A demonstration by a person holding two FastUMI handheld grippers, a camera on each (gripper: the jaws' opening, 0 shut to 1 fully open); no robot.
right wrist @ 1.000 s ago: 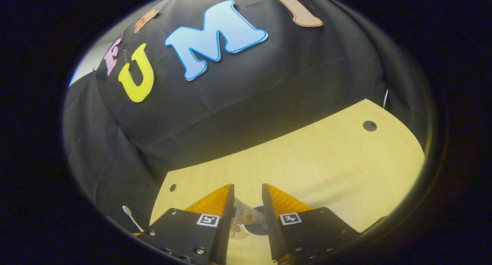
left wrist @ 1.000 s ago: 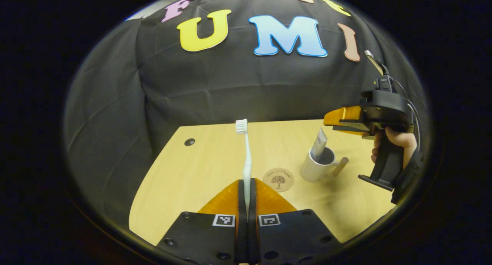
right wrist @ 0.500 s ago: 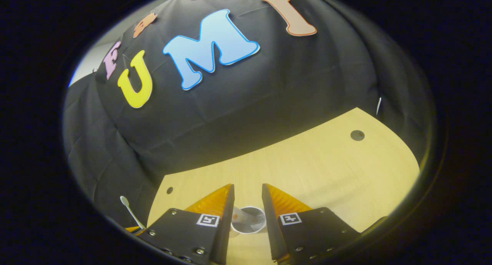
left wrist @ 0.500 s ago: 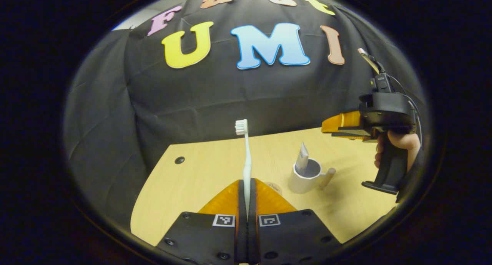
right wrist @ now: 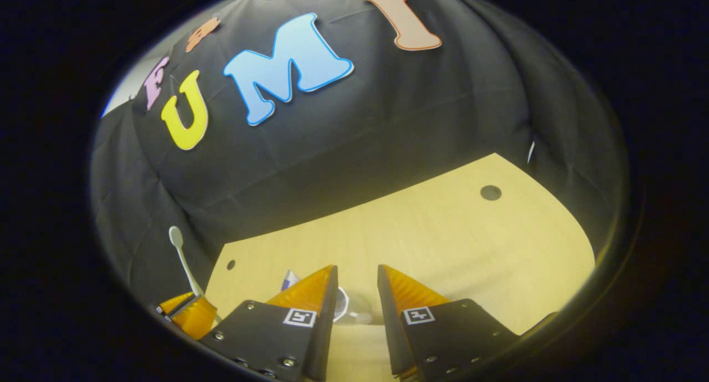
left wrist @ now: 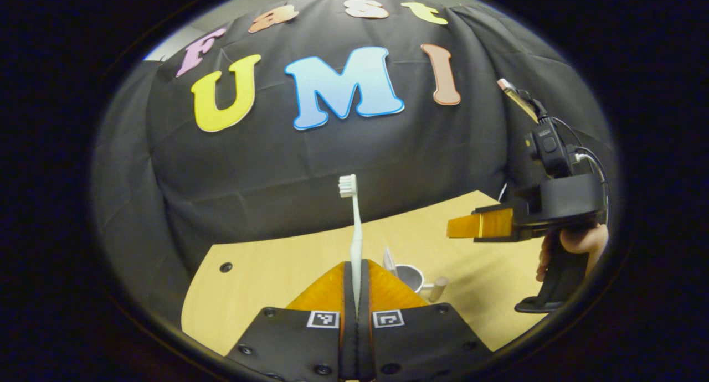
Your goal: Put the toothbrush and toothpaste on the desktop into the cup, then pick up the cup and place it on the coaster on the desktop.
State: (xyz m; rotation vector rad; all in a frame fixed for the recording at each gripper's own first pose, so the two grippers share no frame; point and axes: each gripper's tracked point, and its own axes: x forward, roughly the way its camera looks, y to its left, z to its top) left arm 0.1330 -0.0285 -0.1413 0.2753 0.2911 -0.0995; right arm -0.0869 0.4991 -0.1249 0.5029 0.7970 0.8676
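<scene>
A: Left gripper (left wrist: 355,277) is clamped on the brush (left wrist: 354,227) low on its handle, bristles up, above the near desk (left wrist: 266,271).

B: Right gripper (right wrist: 357,285) stands apart, empty. Paste (left wrist: 389,258) sits in the cup (left wrist: 411,275). The brush looks light, stiff and slick.

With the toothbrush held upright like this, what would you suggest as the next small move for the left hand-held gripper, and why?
Probably carry the toothbrush over the cup and lower it in. The left hand-held gripper is shut on its handle, the toothpaste already stands in the cup, and the right hand-held gripper is open, apart from the cup.
</scene>
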